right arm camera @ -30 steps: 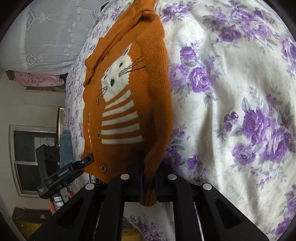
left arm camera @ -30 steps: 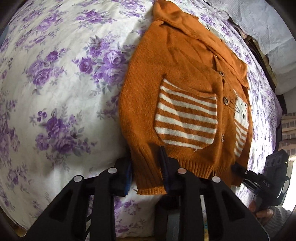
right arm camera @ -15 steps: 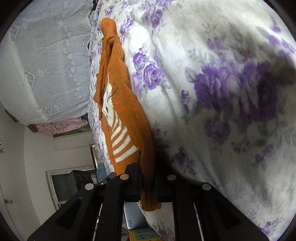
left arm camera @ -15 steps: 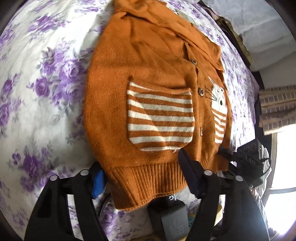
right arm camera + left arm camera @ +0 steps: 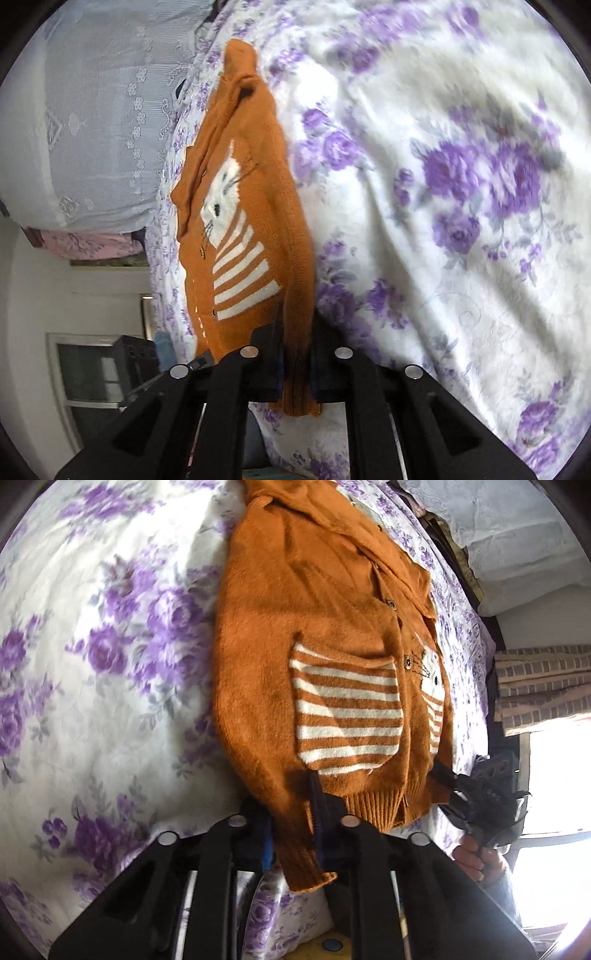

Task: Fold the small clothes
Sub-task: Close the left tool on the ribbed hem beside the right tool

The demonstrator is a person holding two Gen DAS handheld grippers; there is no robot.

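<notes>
The orange cardigan (image 5: 314,635) is lying face up on the bed (image 5: 110,686), its ribbed hem hanging at the bed's near edge and its collar reaching toward the far edge, where pale pillows (image 5: 92,129) are stacked. That placement is putting the two bottom corners within reach of the person, one for each claw.

The left claw (image 5: 291,827) is pinching the hem corner below the striped pocket (image 5: 347,709), its fingers pressed tight on the knit with a flap of ribbing poking out beneath them. The right claw (image 5: 295,354) is gripping the opposite hem corner, beside the white cat motif (image 5: 221,188), narrow and squeezed on the fabric as well; in the left wrist view it is showing at the far end of the hem with a hand behind it.

Holding both corners at once is probably serving to keep the hem taut and level, so the lower half can be carried up toward the collar in one even fold. The sides are looking already narrowed, with no sleeve spread out on the floral cover, which suits a bottom-to-top fold as the step in hand.
</notes>
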